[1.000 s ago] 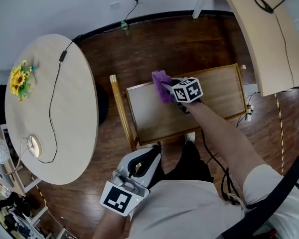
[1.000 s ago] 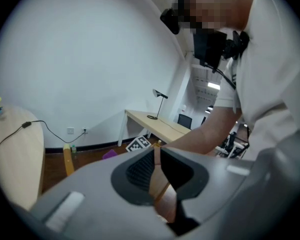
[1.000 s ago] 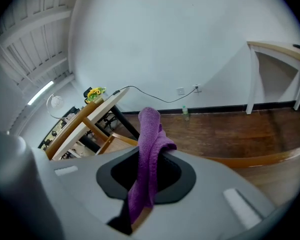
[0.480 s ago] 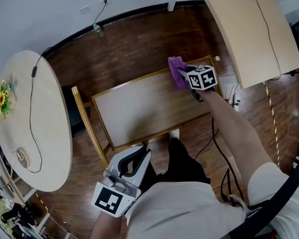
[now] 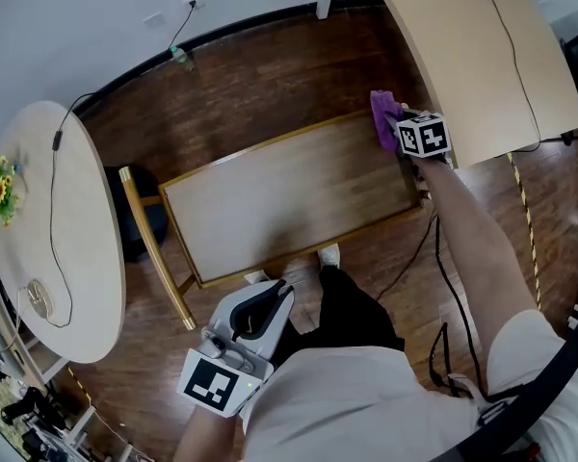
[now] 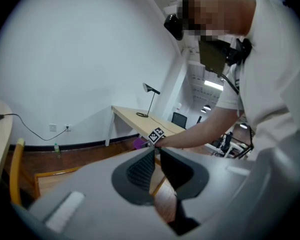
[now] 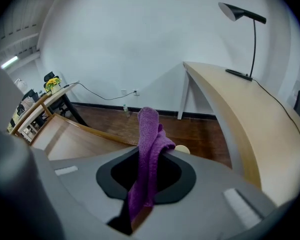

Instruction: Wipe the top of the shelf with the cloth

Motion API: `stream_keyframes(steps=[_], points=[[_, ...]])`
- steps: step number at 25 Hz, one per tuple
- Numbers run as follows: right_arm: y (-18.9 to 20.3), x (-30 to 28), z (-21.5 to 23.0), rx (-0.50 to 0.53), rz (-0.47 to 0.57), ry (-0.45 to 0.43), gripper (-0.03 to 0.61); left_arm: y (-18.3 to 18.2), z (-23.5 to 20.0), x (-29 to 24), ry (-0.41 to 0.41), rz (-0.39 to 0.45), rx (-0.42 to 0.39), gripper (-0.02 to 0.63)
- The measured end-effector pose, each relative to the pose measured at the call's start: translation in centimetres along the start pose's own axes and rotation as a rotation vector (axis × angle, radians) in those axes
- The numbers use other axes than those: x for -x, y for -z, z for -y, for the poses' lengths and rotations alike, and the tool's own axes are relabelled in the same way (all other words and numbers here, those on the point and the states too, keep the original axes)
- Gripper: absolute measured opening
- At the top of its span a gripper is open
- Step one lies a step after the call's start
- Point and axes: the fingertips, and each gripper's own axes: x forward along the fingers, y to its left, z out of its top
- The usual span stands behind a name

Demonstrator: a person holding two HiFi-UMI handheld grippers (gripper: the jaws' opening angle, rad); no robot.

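Observation:
The shelf top (image 5: 279,205) is a pale wooden rectangle with a raised rim, in the middle of the head view. A purple cloth (image 5: 383,118) lies at its far right corner, with my right gripper (image 5: 397,129) shut on it. In the right gripper view the cloth (image 7: 150,129) stands up between the jaws, and the shelf top (image 7: 65,136) stretches off to the left. My left gripper (image 5: 260,306) hangs low beside my body, away from the shelf, with its jaws (image 6: 156,159) shut on nothing.
A round table (image 5: 63,258) with sunflowers (image 5: 0,186) and a cable stands at the left. A long desk (image 5: 472,46) with a lamp (image 7: 242,14) runs close past the shelf's right end. A bottle (image 5: 180,59) stands by the wall. Cables trail on the floor at the right.
My right gripper has slid the cloth along the shelf's far edge, from left of the middle to the far right corner. The left gripper has stayed low.

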Motion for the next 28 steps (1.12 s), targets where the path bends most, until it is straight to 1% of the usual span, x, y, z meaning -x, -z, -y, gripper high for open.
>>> stream_keyframes(steps=[3, 5, 6, 9, 11, 15, 20, 22, 24, 26, 28], points=[[-0.4, 0.8, -0.5, 0.02, 0.017, -0.014, 0.054, -0.5, 0.4, -0.2, -0.005, 0.01, -0.02, 0.055], [-1.4, 1.8, -2.7, 0.029, 0.054, -0.041, 0.054, -1.0, 0.4, 0.3, -0.01, 0.025, -0.024, 0.055], [-2.2, 2.2, -4.6, 0.03, 0.083, -0.065, 0.054, -1.2, 0.2, 0.8, -0.016, 0.03, -0.023, 0.055], [-4.6, 2.7, -12.5, 0.023, 0.152, -0.178, 0.054, -1.6, -0.9, 3.0, -0.054, 0.043, -0.013, 0.046], [-5.6, 2.2, -18.7, 0.021, 0.166, -0.266, 0.054, -1.8, -1.6, 4.6, -0.065, 0.067, -0.004, 0.043], [-6.6, 0.7, -31.3, 0.03, 0.166, -0.423, 0.054, -1.5, -2.8, 7.7, -0.088, 0.08, -0.018, 0.043], [-7.0, -2.0, -44.6, 0.026, 0.136, -0.554, 0.054, -1.0, -4.8, 11.7, -0.112, 0.092, -0.009, 0.043], [-6.4, -3.2, -49.0, 0.028, 0.109, -0.593, 0.054, -0.5, -5.7, 13.1, -0.121, 0.085, -0.014, 0.043], [-5.6, -4.3, -52.4, 0.018, 0.076, -0.623, 0.054, 0.1, -6.5, 14.5, -0.125, 0.076, -0.012, 0.043], [-4.7, -5.1, -54.7, -0.007, 0.044, -0.643, 0.054, 0.5, -7.2, 15.6, -0.129, 0.071, -0.008, 0.043], [-3.5, -5.6, -55.9, -0.029, 0.015, -0.649, 0.054, 1.1, -7.6, 16.3, -0.128, 0.066, 0.001, 0.043]])
